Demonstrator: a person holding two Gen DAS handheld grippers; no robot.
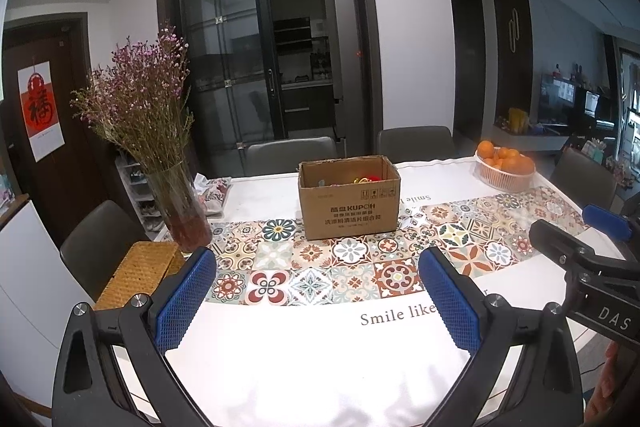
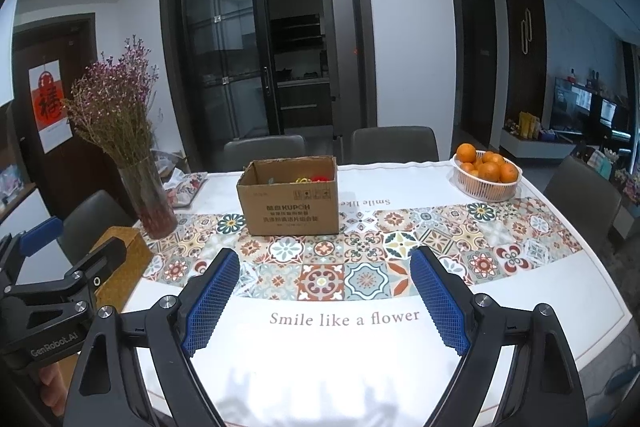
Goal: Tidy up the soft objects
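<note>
Ahead and to the left, a glass vase (image 1: 182, 207) of dried purple flowers (image 1: 140, 95) stands on the patterned tablecloth (image 2: 320, 279), with a woven rattan box (image 1: 140, 271) just beside it. Far ahead to the right sits a white basket of oranges (image 2: 486, 173). Grey chairs (image 2: 394, 143) line the table's far edge.

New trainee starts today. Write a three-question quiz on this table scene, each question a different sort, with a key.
1. True or false: the cardboard box is sealed shut.
2. Which stands nearest the vase? A. the basket of oranges B. the wicker box C. the far chairs
3. Fill in: both the left gripper and the right gripper have their jaws ____ and hold nothing.

Key
1. False: its top is open, with red and yellow things showing inside.
2. B
3. open
</note>
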